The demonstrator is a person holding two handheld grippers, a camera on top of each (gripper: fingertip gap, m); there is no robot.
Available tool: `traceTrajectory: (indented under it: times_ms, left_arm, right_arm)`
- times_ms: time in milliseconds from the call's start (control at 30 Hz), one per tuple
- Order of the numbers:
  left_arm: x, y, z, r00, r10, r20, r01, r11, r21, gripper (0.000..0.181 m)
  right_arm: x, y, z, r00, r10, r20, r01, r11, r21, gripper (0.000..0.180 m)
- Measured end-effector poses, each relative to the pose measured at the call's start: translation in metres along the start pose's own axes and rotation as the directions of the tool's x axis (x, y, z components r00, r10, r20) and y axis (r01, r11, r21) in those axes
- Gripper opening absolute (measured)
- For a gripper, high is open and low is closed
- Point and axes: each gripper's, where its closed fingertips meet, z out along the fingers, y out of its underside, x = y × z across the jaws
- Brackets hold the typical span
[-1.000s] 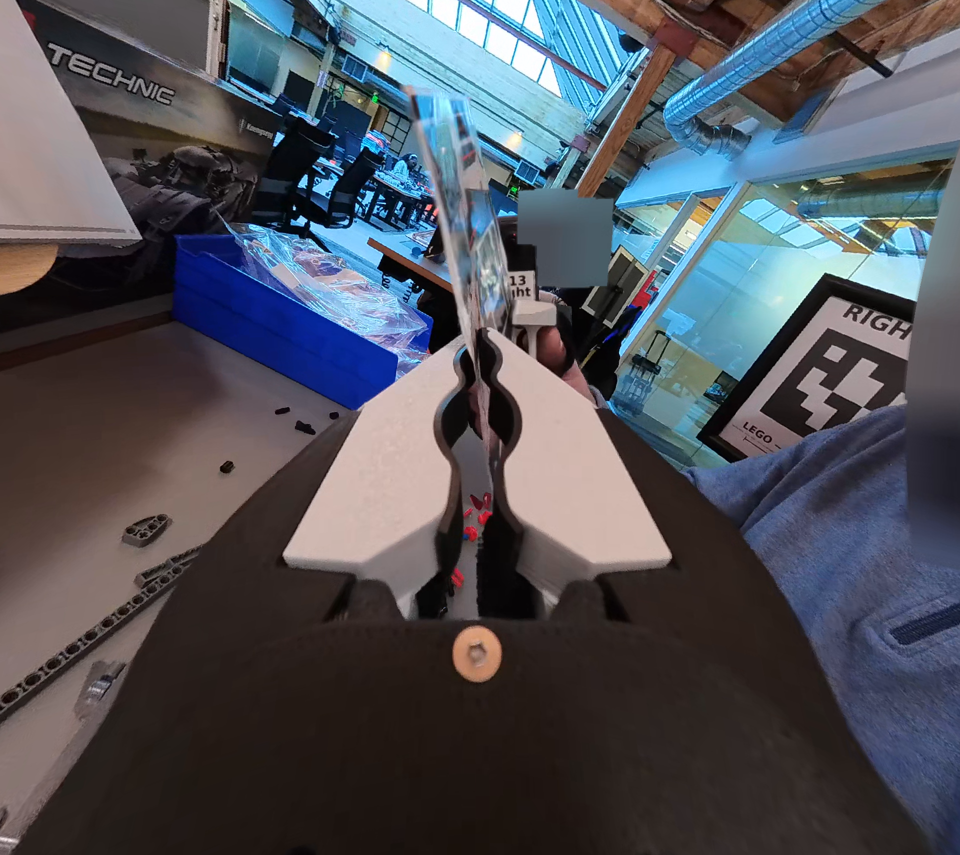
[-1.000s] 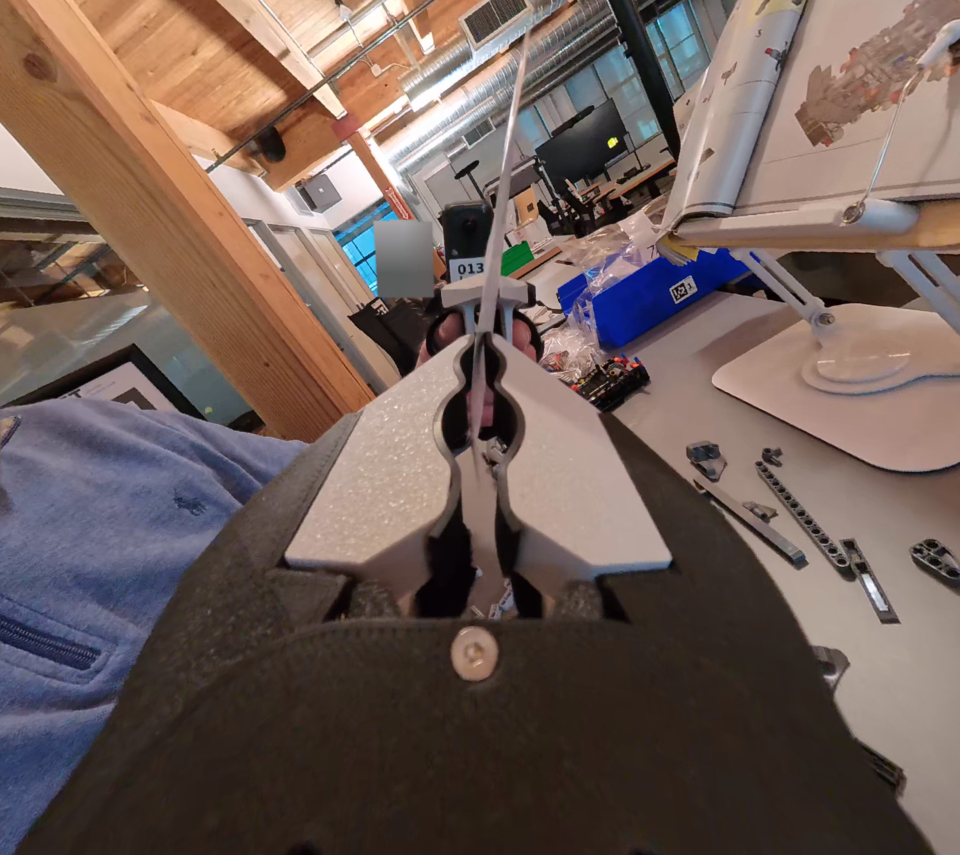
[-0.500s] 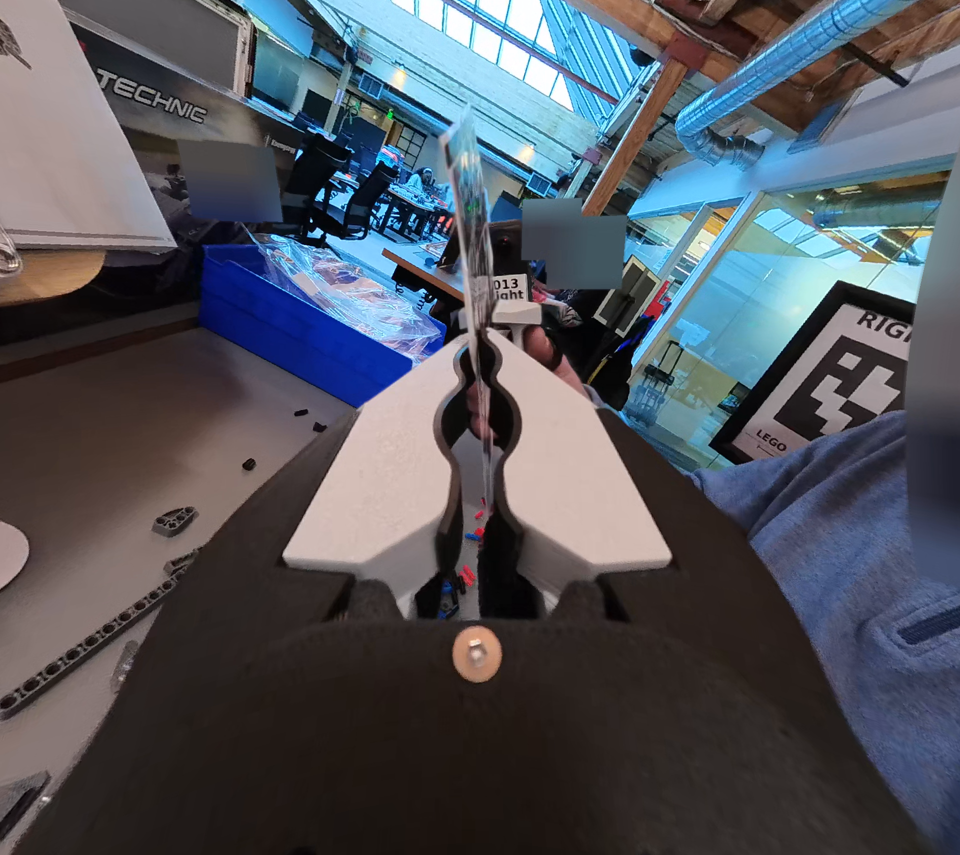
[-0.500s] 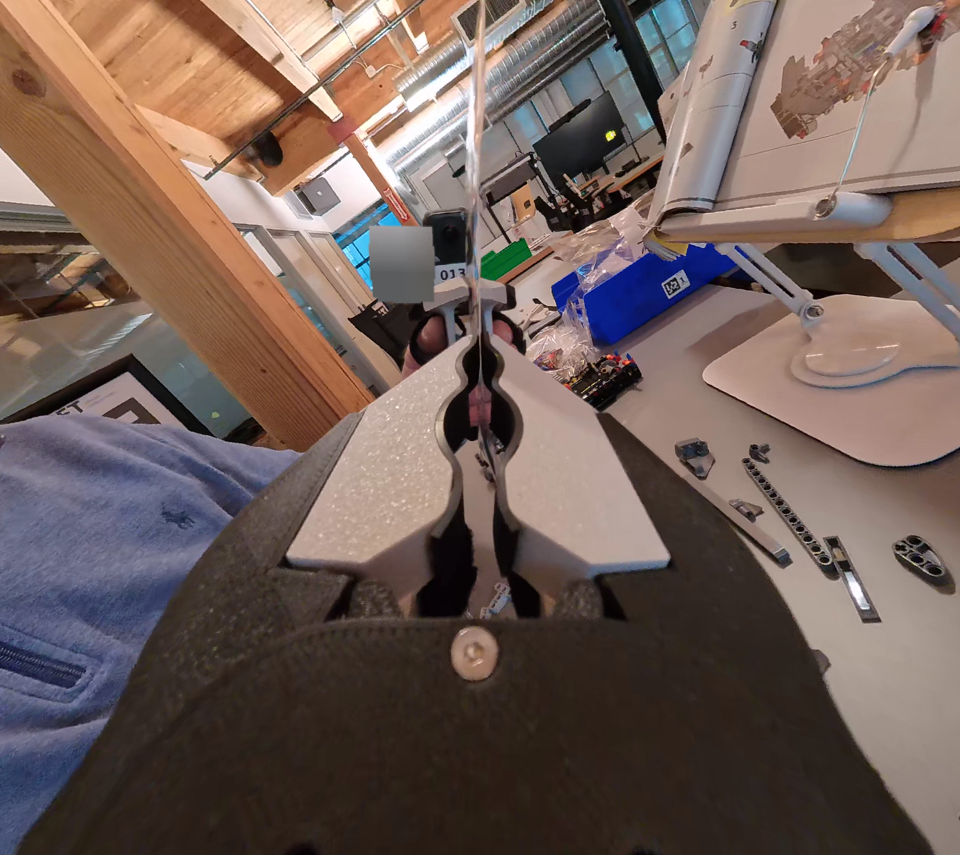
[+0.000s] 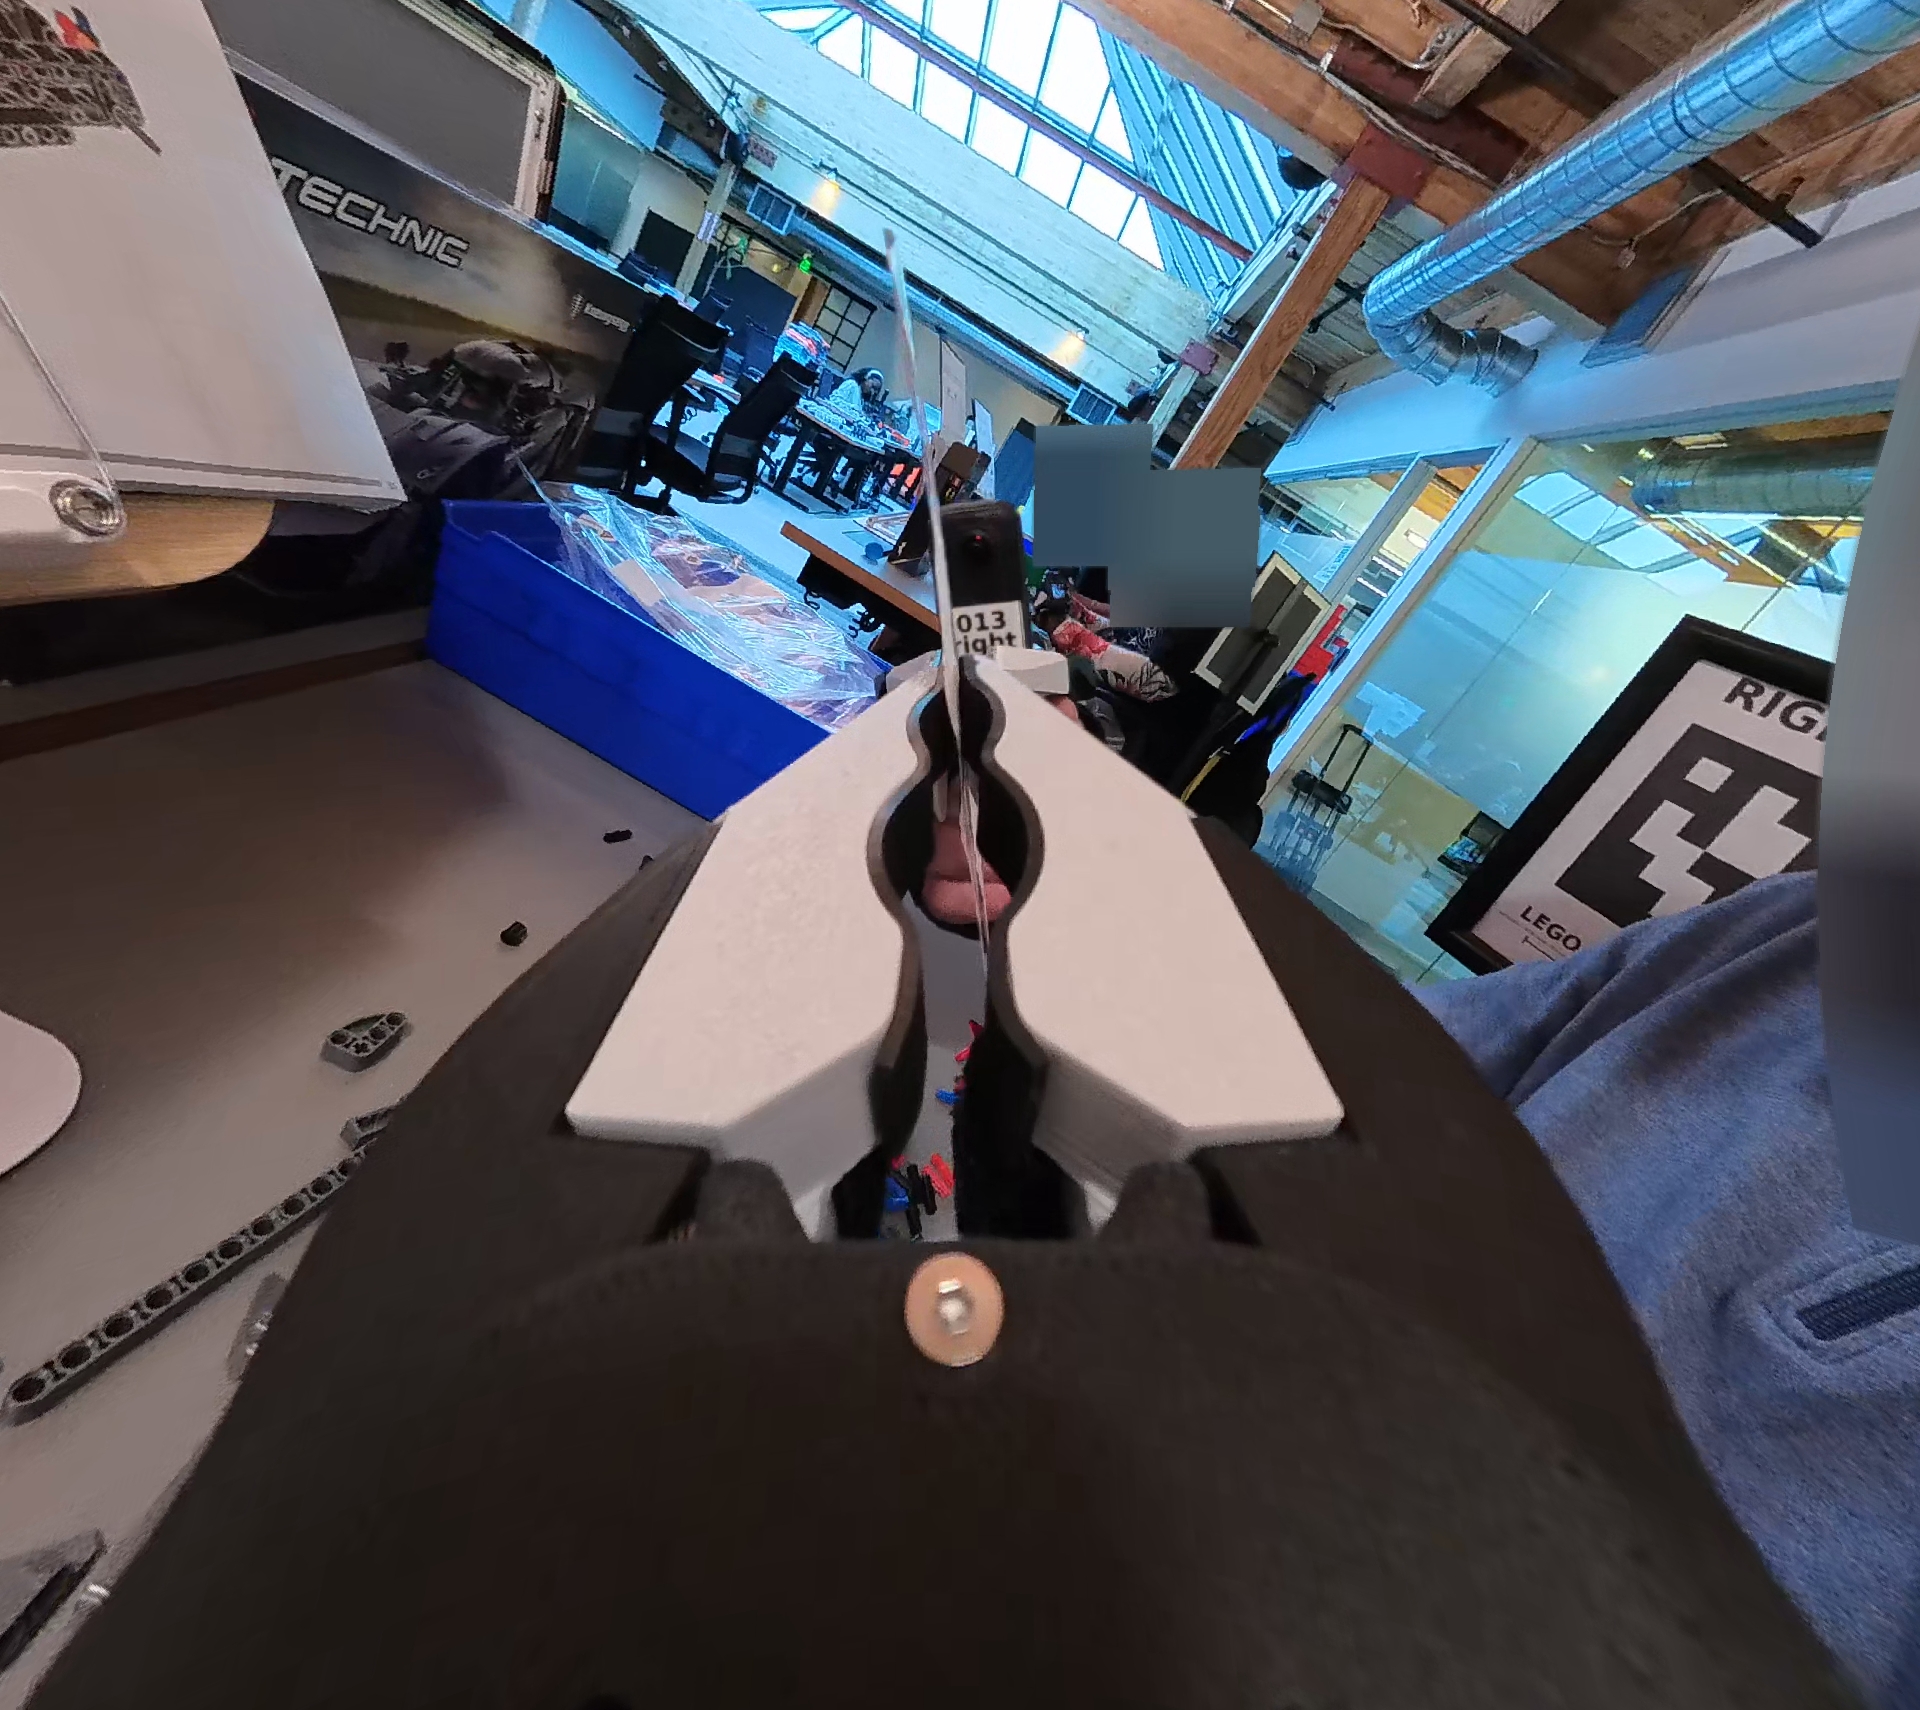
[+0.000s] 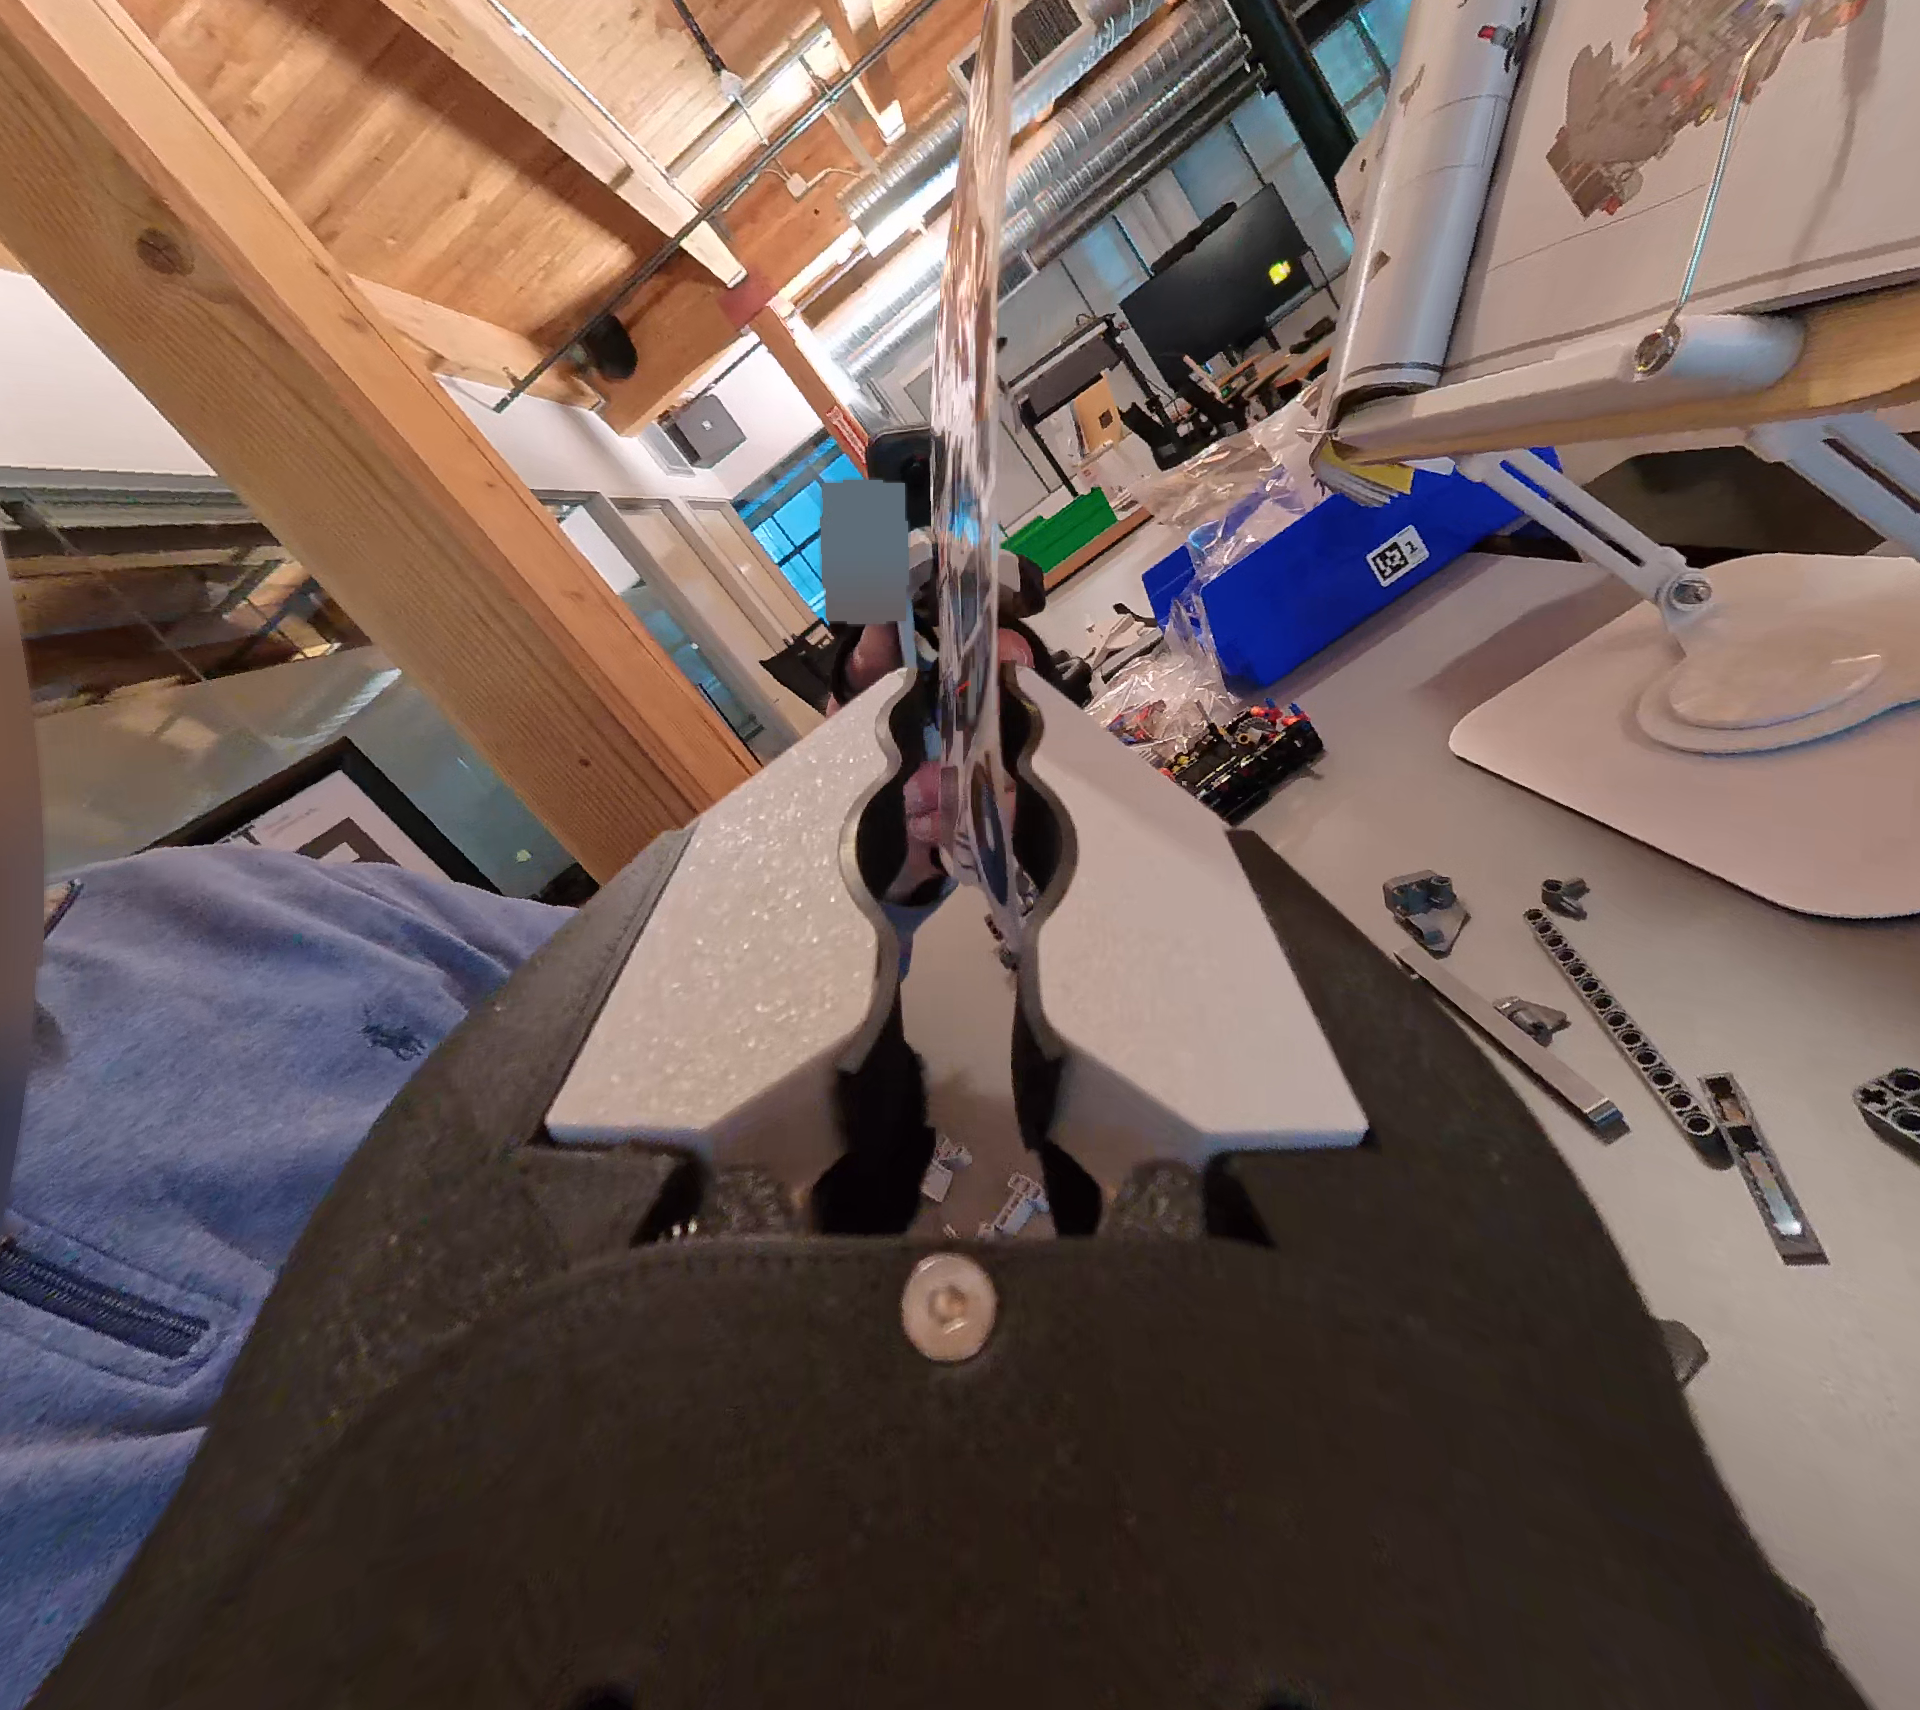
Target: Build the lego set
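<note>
A thin printed sheet (image 5: 910,382) stands upright, pinched at both ends between my two grippers, which face each other above the table. My left gripper (image 5: 961,678) is shut on its near edge; the sheet shows edge-on there. My right gripper (image 6: 961,684) is shut on the other edge, where the sheet (image 6: 971,289) shows a sliver of its printed face. The right gripper (image 5: 982,611) also shows beyond the sheet in the left wrist view. A long grey beam (image 6: 1621,1026) and small grey Lego parts (image 6: 1429,902) lie on the table. A partly built dark assembly (image 6: 1242,746) sits farther back.
An open instruction book (image 6: 1662,102) rests on a white stand (image 6: 1714,725). A blue bin (image 5: 623,652) holds plastic bags. Small coloured pieces (image 5: 925,1172) lie under the left gripper. A person's blue sleeve (image 5: 1662,1141) is close on the right. Spacing between my two grippers at the tips: around 8 cm.
The sheet has turned: it is now edge-on in the left wrist view and shows some face in the right wrist view. Both grippers shifted slightly, still shut on it.
</note>
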Motion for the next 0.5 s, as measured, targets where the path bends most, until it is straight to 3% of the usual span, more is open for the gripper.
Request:
traceTrajectory:
  times_ms: [500]
  left_arm:
    - [-0.0041, 0.0001, 0.001, 1.0, -0.009, -0.004, 0.009, 1.0, 0.004, 0.0]
  right_arm:
    - [-0.0018, -0.0041, -0.0096, 0.999, -0.05, -0.006, 0.051, 0.998, 0.025, 0.0]
